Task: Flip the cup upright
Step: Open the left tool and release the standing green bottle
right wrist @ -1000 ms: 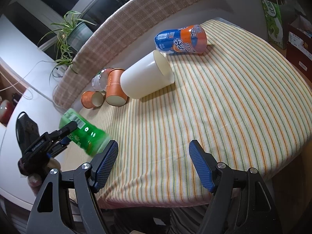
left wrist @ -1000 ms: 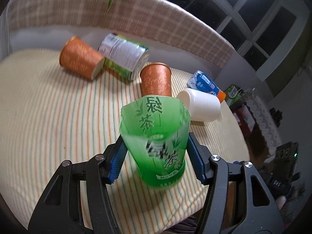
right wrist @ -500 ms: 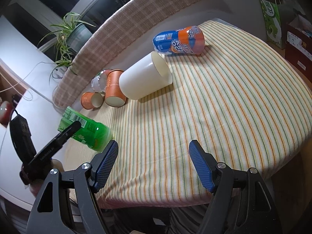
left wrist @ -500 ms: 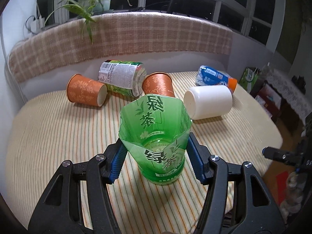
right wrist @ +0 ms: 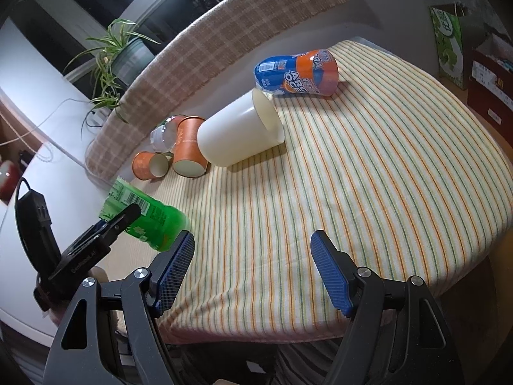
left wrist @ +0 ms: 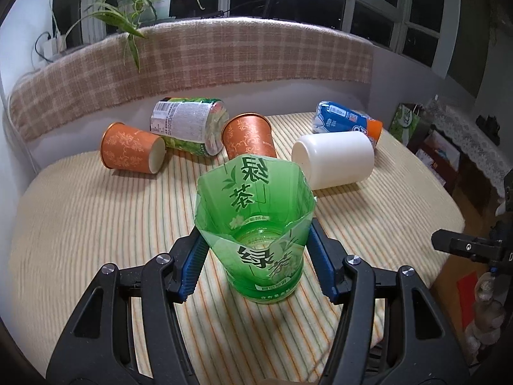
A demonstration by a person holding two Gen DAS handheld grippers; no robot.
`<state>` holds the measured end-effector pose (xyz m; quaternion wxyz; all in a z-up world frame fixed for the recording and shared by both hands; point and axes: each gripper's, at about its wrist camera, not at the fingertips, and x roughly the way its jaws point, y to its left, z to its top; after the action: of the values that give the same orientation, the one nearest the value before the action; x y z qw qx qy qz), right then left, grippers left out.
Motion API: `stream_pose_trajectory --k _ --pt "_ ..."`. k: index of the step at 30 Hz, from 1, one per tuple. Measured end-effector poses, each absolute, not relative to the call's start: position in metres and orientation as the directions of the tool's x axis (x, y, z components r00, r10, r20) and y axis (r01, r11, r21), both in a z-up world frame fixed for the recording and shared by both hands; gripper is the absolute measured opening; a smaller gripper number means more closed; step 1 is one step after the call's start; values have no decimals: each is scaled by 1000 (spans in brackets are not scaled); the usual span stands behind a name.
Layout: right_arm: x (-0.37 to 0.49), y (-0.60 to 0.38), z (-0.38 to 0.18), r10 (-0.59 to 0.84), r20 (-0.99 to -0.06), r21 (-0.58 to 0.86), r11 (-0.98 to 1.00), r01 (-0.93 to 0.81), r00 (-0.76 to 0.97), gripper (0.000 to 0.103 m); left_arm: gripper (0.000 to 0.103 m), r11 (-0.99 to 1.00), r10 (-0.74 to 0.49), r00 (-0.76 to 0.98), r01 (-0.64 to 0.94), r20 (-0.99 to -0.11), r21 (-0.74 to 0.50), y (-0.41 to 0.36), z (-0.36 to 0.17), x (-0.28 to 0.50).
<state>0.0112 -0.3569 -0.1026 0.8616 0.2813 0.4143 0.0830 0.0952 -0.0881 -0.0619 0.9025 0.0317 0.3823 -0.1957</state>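
My left gripper (left wrist: 258, 253) is shut on a green cut-bottle cup (left wrist: 256, 224), mouth up, base at the striped tablecloth (left wrist: 96, 224). The right wrist view shows the same green cup (right wrist: 150, 218), tilted, at the table's left edge, with the left gripper's fingers (right wrist: 121, 218) around it. My right gripper (right wrist: 251, 269) is open and empty over the near table edge. Lying on their sides are a white cup (left wrist: 335, 160), two orange paper cups (left wrist: 131, 152) (left wrist: 248, 138), a green-label cup (left wrist: 189, 125) and a blue-orange cup (left wrist: 348, 122).
A checked cloth (left wrist: 208, 57) covers the ledge behind the table, with a potted plant (left wrist: 141, 3) on it. Boxes and a green bag (right wrist: 449, 45) stand beyond the table's right side. My right gripper shows at the left view's right edge (left wrist: 465, 247).
The left gripper has turned the green cup more upright and levelled its view; the cup's base has come down to the cloth. The right gripper has not moved.
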Motion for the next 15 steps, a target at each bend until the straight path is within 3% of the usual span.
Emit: stream_pose_trajectory --k 10,15 --pt "12 -351 -97 348 -672 513 856 71 653 75 62 908 -395 585 368 -708 -202 -82 -71 98" --pt "12 -346 -93 333 -673 487 871 57 660 75 73 901 -418 576 361 -702 -240 -78 -73 99"
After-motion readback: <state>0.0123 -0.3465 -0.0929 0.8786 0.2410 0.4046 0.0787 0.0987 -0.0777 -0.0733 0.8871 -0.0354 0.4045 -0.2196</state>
